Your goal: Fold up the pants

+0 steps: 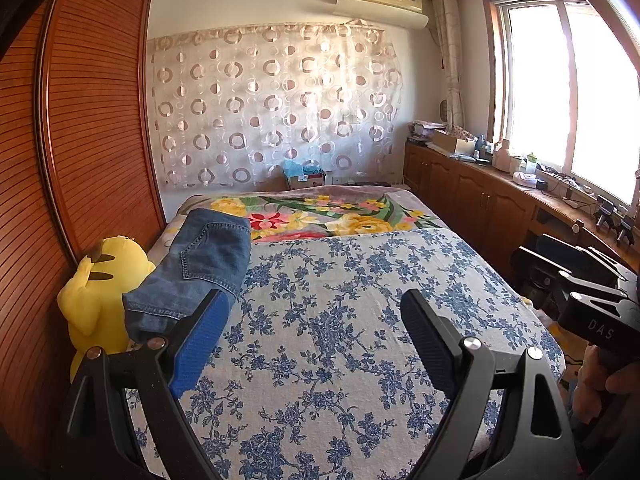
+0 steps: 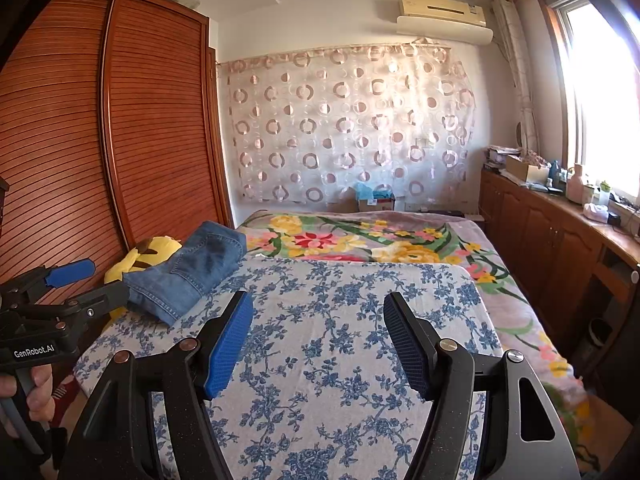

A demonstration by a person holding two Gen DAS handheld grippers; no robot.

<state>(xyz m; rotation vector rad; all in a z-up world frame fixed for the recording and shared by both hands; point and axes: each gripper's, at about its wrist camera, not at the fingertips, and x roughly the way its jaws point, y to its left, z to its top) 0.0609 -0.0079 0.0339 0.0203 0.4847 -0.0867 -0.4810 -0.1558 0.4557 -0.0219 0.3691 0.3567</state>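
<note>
A pair of blue jeans [image 1: 200,268] lies folded in a compact stack at the left edge of the bed, on the blue-flowered sheet [image 1: 340,320]. It also shows in the right wrist view [image 2: 192,272]. My left gripper [image 1: 316,336] is open and empty, held above the sheet just right of the jeans. My right gripper [image 2: 318,340] is open and empty above the middle of the sheet. The left gripper also shows at the left edge of the right wrist view [image 2: 76,284], near the jeans.
A yellow plush toy [image 1: 100,296] sits between the jeans and the wooden wardrobe [image 1: 80,140] on the left. A flowered blanket [image 1: 320,216] covers the far half of the bed. Low wooden cabinets [image 1: 480,196] with clutter run under the window on the right.
</note>
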